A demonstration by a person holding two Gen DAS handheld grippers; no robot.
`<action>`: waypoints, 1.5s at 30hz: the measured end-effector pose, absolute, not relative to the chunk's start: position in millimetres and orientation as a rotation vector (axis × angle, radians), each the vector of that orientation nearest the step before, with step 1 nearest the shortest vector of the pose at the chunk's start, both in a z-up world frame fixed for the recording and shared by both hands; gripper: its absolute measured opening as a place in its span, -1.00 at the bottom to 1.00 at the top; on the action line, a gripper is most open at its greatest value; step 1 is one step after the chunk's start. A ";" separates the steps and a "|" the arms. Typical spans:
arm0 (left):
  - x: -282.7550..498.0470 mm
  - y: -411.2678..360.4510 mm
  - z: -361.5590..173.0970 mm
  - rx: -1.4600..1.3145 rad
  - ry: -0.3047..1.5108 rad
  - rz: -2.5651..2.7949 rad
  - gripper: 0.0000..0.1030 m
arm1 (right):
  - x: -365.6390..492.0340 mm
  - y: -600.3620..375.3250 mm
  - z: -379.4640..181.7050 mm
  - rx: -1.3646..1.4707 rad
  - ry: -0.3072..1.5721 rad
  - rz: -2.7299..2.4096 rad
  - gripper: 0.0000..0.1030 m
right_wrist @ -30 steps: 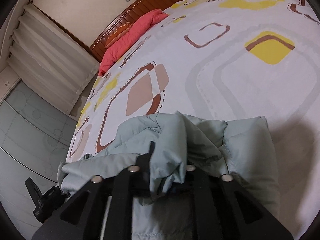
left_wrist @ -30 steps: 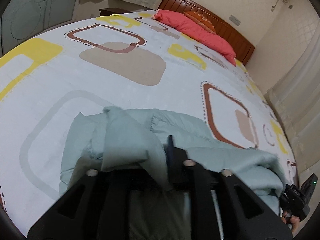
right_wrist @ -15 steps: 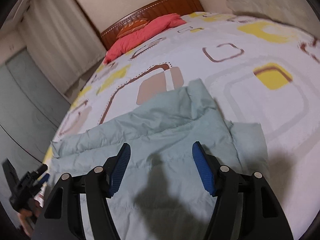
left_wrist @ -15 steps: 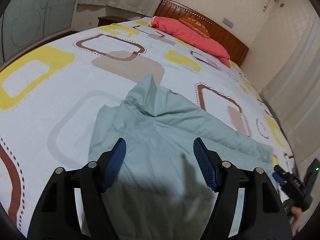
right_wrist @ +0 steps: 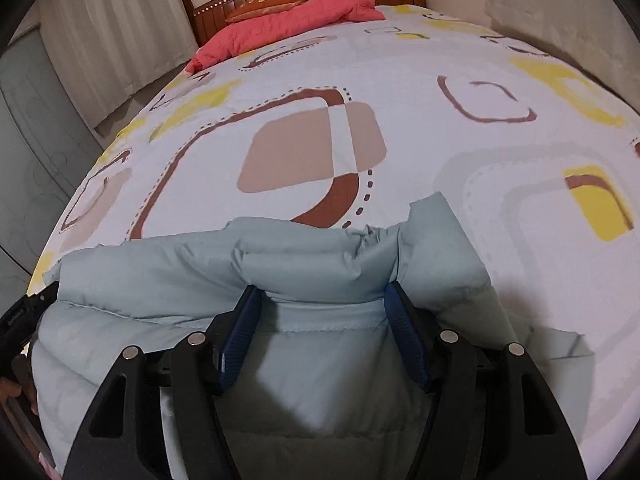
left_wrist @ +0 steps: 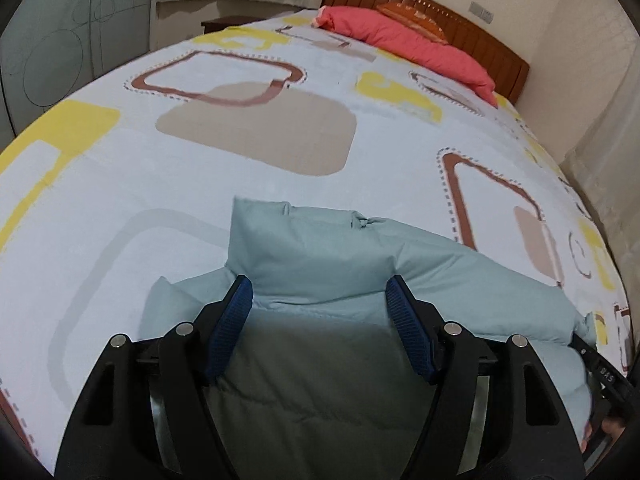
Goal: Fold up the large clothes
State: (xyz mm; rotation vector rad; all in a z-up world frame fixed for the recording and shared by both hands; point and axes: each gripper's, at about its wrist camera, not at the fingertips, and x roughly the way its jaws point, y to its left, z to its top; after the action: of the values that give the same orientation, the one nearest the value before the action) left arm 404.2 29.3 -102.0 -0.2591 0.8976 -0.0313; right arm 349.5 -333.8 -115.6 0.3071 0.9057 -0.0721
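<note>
Both grippers stood wide, holding nothing: the left gripper (left_wrist: 320,292) and right gripper (right_wrist: 322,300) had just been opening, their blue pads (left_wrist: 236,312) apart over the pale green padded jacket (left_wrist: 340,264). It lay on the patterned bedspread (left_wrist: 248,128) near the bed's foot, its long axis running across the bed from one gripper to the other. Puffy and quilted, it was folded over, with one corner (right_wrist: 432,216) jutting toward the red pillow (right_wrist: 288,20).

Left wrist: close above the jacket (left_wrist: 340,264), facing the headboard (left_wrist: 460,36).
Right wrist: same, close.
Shared: jacket, bed (right_wrist: 304,80).
</note>
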 end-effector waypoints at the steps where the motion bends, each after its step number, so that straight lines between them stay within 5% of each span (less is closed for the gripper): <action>1: 407.2 27.5 -105.1 -0.251 0.902 -0.031 0.39 | 350.2 -333.8 -116.9 0.313 0.903 -0.073 0.25; 13: 341.7 53.7 -85.0 -0.401 0.882 -0.069 0.40 | 289.8 -355.2 -91.0 0.331 0.853 -0.150 0.24; 25: 357.6 52.7 -102.1 -0.355 0.884 -0.054 0.40 | 290.7 -368.8 -113.7 0.380 0.852 -0.144 0.27; 34: 271.9 103.2 -83.4 -0.621 0.835 -0.023 0.53 | 204.4 -397.6 -87.6 0.540 0.764 -0.169 0.28; 45: 171.7 109.8 -116.9 -0.918 0.841 -0.060 0.53 | 110.7 -404.9 -126.3 0.854 0.789 -0.131 0.29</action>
State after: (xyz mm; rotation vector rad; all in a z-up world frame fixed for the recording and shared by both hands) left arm 171.7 109.8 -116.9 -0.9179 0.8413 -0.0601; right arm 110.7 -404.9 -126.3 0.8537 0.7892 -0.1308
